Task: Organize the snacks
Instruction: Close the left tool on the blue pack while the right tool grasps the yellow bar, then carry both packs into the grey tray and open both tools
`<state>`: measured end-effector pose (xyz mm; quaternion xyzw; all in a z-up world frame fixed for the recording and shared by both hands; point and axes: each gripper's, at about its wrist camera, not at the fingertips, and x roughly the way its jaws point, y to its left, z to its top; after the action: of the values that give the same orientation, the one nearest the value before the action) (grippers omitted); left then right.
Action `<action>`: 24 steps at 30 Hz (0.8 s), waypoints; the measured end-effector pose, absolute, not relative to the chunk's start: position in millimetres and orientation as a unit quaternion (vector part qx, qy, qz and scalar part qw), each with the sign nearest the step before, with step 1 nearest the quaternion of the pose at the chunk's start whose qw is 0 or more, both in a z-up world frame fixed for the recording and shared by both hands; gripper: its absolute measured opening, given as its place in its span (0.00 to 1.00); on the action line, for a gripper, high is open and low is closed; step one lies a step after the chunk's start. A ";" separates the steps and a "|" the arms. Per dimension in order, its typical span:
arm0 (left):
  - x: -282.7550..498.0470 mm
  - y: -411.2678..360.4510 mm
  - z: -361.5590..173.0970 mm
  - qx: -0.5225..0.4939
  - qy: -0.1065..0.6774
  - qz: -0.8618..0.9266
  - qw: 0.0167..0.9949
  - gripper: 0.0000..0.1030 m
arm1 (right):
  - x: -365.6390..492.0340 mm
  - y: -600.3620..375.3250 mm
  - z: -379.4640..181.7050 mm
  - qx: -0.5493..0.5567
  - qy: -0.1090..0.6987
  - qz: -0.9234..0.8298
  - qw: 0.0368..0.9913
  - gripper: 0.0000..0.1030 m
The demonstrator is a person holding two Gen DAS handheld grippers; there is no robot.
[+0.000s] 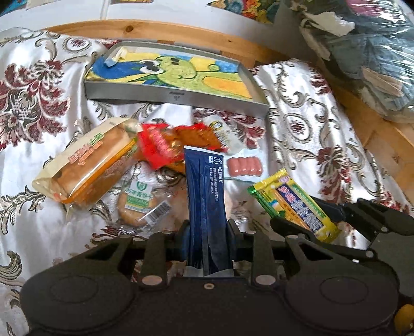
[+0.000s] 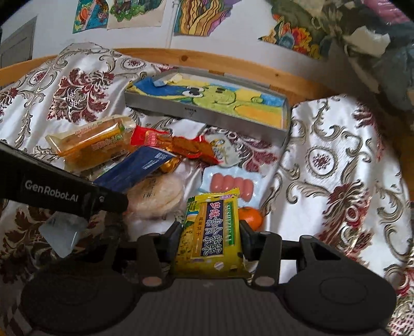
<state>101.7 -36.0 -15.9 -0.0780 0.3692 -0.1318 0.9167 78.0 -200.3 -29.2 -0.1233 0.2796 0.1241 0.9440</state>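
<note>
Now blue packet point(image 1: 205, 196) clamped between left fingers point(image 1: 234, 230)

White wall point(image 2: 233, 49) with drawings point(image 2: 196, 18); wooden frame point(image 2: 181, 55).

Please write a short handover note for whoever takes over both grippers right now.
Left gripper: shut on the dark blue packet.
Right gripper: shut on the yellow cracker pack.
Grey tray: at the far side of the cloth, no snacks inside.
Left on the cloth: bread pack, red wrappers, round cracker, sausages, orange.
Done: two snacks gripped. To do, probably: tray them, then the rest.
</note>
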 end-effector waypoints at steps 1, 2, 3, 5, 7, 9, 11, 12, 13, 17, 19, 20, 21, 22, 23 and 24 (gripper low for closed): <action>100.1 -37.5 -14.0 -0.078 0.367 -0.136 0.917 0.29 | 76.9 -201.0 -27.4 -0.124 0.277 0.123 0.945 0.48; 98.2 -39.5 -11.3 -0.079 0.365 -0.142 0.917 0.29 | 75.5 -201.7 -25.1 -0.124 0.273 0.121 0.946 0.49; 96.7 -41.3 -8.8 -0.079 0.363 -0.146 0.917 0.29 | 74.3 -202.8 -22.8 -0.125 0.267 0.120 0.948 0.49; 95.6 -44.6 -3.7 -0.080 0.358 -0.153 0.917 0.29 | 71.8 -204.5 -17.9 -0.127 0.257 0.118 0.951 0.49; 97.6 -45.4 1.7 -0.084 0.353 -0.154 0.919 0.29 | 69.8 -206.0 -13.1 -0.132 0.244 0.115 0.954 0.49; 104.6 -43.9 8.1 -0.090 0.346 -0.150 0.922 0.29 | 69.4 -207.5 -8.6 -0.146 0.227 0.108 0.957 0.49; 114.4 -42.5 13.7 -0.090 0.341 -0.144 0.925 0.29 | 71.1 -208.2 -4.6 -0.160 0.212 0.103 0.959 0.49; 120.6 -41.7 17.1 -0.089 0.336 -0.139 0.927 0.29 | 73.2 -209.0 -2.3 -0.161 0.207 0.102 0.960 0.49; 125.8 -40.9 20.3 -0.088 0.332 -0.136 0.929 0.29 | 75.8 -209.8 -0.1 -0.161 0.203 0.102 0.960 0.49; 155.3 -37.0 34.5 -0.083 0.313 -0.123 0.938 0.29 | 93.2 -209.2 8.1 -0.176 0.179 0.105 0.962 0.49; 171.9 -34.6 41.0 -0.084 0.305 -0.116 0.942 0.29 | 106.0 -207.7 12.6 -0.179 0.169 0.109 0.963 0.49; 180.3 -33.3 43.5 -0.084 0.301 -0.113 0.943 0.29 | 113.5 -207.3 15.0 -0.180 0.163 0.111 0.964 0.49; 190.8 -31.9 45.8 -0.082 0.298 -0.109 0.945 0.29 | 122.6 -206.8 17.8 -0.180 0.158 0.113 0.964 0.49; 200.7 -30.7 47.7 -0.079 0.295 -0.106 0.946 0.29 | 131.1 -206.6 20.0 -0.178 0.154 0.114 0.965 0.49; 209.9 -29.7 49.1 -0.077 0.292 -0.104 0.948 0.30 | 141.0 -206.7 22.7 -0.175 0.149 0.115 0.966 0.49; 219.3 -28.7 50.3 -0.073 0.289 -0.101 0.949 0.30 | 152.2 -206.6 25.6 -0.171 0.145 0.117 0.968 0.49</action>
<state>219.3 -28.7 50.3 -0.0731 0.2895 -0.1006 0.9491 152.2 -206.6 25.6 -0.1711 0.1446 0.1169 0.9675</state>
